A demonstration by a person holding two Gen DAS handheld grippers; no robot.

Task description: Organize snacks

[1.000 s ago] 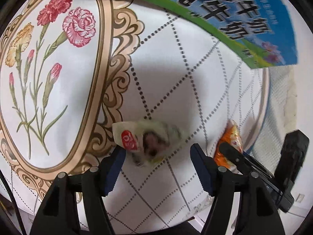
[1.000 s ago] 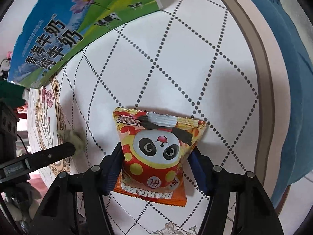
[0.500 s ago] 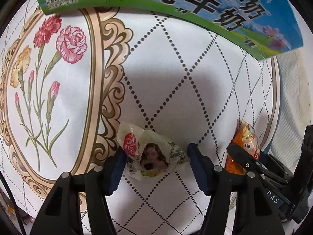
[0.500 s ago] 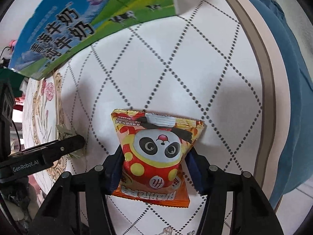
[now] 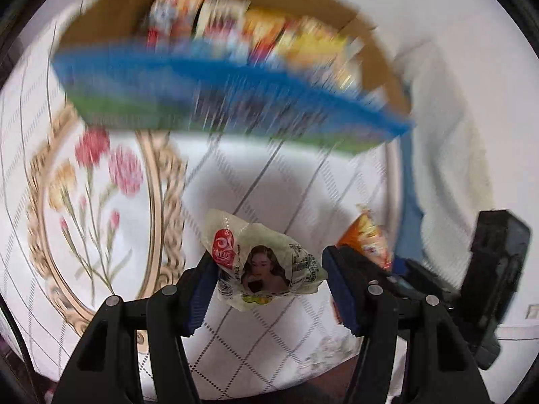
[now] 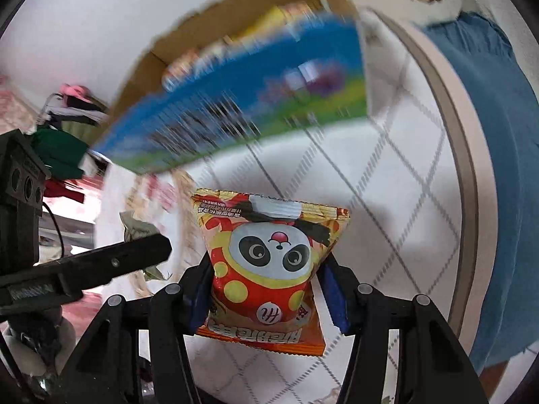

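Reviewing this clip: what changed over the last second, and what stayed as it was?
Both grippers lifted off the tablecloth toward the carton, whose open top with snacks inside now shows. The left gripper closed on the pale green packet. The right gripper still grips the panda snack bag.

Both claws [image 5: 267, 274] [image 6: 266, 284] clamped, loaded.

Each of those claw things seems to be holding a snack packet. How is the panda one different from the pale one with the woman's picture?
The panda packet is orange and red with a flat, crisp-edged shape; the pale packet is whitish-green and crumpled. The panda packet fills the gap between the right gripper's fingers and hangs below them; the pale packet is smaller in the left gripper. Both are sealed snacks, pinched and lifted off the tablecloth.
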